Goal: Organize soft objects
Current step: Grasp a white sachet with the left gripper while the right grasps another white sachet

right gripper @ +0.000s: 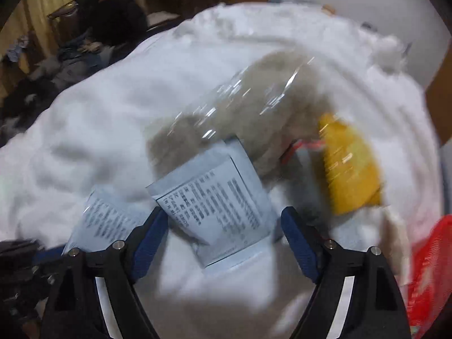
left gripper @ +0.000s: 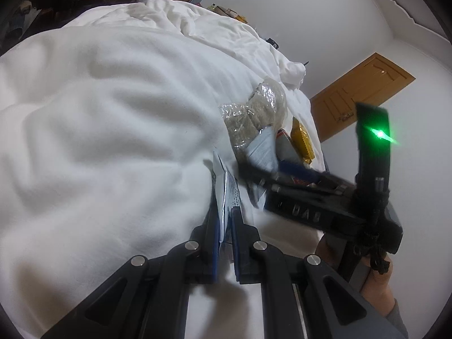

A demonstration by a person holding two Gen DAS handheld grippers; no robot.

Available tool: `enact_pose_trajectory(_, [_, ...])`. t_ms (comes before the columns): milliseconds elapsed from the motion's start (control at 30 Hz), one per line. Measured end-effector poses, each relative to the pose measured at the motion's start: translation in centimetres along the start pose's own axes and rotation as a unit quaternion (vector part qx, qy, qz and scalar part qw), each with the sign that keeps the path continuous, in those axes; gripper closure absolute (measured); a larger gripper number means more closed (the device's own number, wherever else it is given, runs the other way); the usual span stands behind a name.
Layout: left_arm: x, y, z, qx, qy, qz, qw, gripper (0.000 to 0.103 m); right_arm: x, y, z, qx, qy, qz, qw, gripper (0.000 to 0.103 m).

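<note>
Soft packets lie on a white blanket (left gripper: 99,118). My left gripper (left gripper: 224,212) is shut on a thin pale-blue printed sachet (left gripper: 223,189), held edge-on between its pads. My right gripper (right gripper: 223,226) is open, its jaws on either side of a second pale-blue printed sachet (right gripper: 217,209) on the blanket (right gripper: 99,130). It also shows in the left wrist view (left gripper: 254,173), reaching in from the right. The left-held sachet shows at lower left in the right wrist view (right gripper: 104,223). Behind lie a clear-wrapped beige bundle (left gripper: 254,113) (right gripper: 245,107) and a yellow packet (left gripper: 302,141) (right gripper: 350,169).
A red mesh bag (right gripper: 429,276) lies at the right edge. A small red-and-white packet (left gripper: 285,144) sits between the bundle and the yellow packet. Dark clothes and furniture (right gripper: 93,28) stand beyond the bed. A wooden door (left gripper: 358,96) and white wall are behind.
</note>
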State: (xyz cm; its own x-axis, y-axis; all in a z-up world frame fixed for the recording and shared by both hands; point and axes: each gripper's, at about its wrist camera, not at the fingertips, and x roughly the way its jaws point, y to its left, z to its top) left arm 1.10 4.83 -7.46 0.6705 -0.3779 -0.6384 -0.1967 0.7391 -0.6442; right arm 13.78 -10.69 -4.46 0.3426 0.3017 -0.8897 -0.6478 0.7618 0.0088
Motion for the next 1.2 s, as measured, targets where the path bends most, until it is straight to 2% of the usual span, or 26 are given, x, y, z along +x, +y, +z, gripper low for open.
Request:
enact_pose_trajectory(67, [0.0, 0.0, 0.0, 0.000, 0.000, 0.000, 1.0000, 0.097, -0.7, 0.0, 0.3, -0.001, -0.025, -0.036, 0.999, 0.021])
enact_pose_trajectory(133, [0.0, 0.0, -0.1, 0.001, 0.000, 0.001, 1.0000, 0.097, -0.8, -0.5, 0.6, 0.005, -0.025, -0.026, 0.999, 0.021])
enact_pose_trajectory(200, [0.0, 0.0, -0.1, 0.002, 0.000, 0.001, 1.0000, 0.097, 0.2, -0.8, 0.9, -0.003, -0.002, -0.011, 1.000, 0.021])
enact_pose_trajectory(333, [0.1, 0.0, -0.1, -0.001, 0.002, 0.002, 1.0000, 0.097, 1.0, -0.5, 0.9, -0.020, -0.001, -0.021, 1.000, 0.021])
enact_pose_trajectory(467, [0.1, -0.1, 0.0, 0.001, 0.003, 0.003, 1.0000, 0.097, 0.1, -0.9, -0.3, -0.010, -0.012, 0.018, 1.000, 0.029])
enact_pose_trajectory(533, [0.1, 0.0, 0.0, 0.000, 0.003, 0.003, 1.0000, 0.097, -0.1, -0.7, -0.6, -0.012, -0.011, 0.022, 1.000, 0.033])
enact_pose_trajectory(567, [0.1, 0.0, 0.0, 0.000, 0.003, 0.003, 1.0000, 0.097, -0.4, -0.7, -0.8, -0.008, -0.013, 0.028, 1.000, 0.042])
enact_pose_trajectory(667, [0.1, 0.1, 0.0, -0.001, 0.003, 0.002, 1.0000, 0.097, -1.0, -0.7, -1.1, 0.005, -0.013, 0.051, 0.999, 0.044])
enact_pose_trajectory(967, [0.1, -0.2, -0.1, 0.008, 0.002, 0.007, 0.9999, 0.096, -2.6, -1.4, -1.3, 0.033, -0.032, 0.046, 0.998, 0.050])
enact_pose_trajectory(1200, [1.2, -0.7, 0.7, 0.010, 0.021, 0.024, 0.9994, 0.093, -6.9, -1.9, -2.2, 0.042, -0.051, 0.048, 0.997, 0.050])
